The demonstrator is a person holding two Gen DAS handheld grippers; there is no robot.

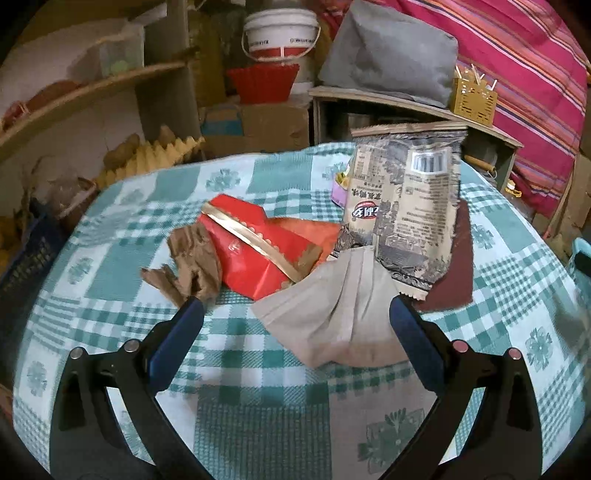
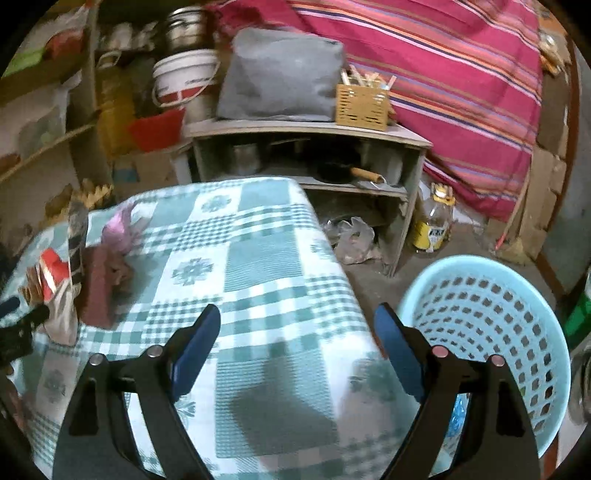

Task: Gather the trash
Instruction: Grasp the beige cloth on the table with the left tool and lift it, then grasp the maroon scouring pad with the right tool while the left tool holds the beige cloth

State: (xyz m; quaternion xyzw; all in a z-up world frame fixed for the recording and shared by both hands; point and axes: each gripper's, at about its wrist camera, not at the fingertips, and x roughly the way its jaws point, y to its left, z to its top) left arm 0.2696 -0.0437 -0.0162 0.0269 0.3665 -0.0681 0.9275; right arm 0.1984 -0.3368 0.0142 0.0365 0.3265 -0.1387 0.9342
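Trash lies on the green checked tablecloth (image 1: 258,398): a grey face mask (image 1: 332,317), a red and gold wrapper (image 1: 258,247), a brown stocking (image 1: 192,258), a printed snack bag (image 1: 406,206) and a dark red sheet (image 1: 458,266). My left gripper (image 1: 297,310) is open just above the cloth, its fingers either side of the mask's near end. My right gripper (image 2: 297,321) is open and empty over the table's right edge, next to a light blue perforated basket (image 2: 480,317) on the floor. The trash pile shows blurred at the left of the right wrist view (image 2: 66,288).
A low wooden shelf (image 2: 306,129) behind the table bears a grey bag (image 2: 280,74) and a yellow box of sticks (image 2: 362,101). A white bucket (image 1: 280,33), a red tub (image 1: 262,83) and a striped red blanket (image 2: 443,74) stand behind. A bottle (image 2: 432,225) stands on the floor.
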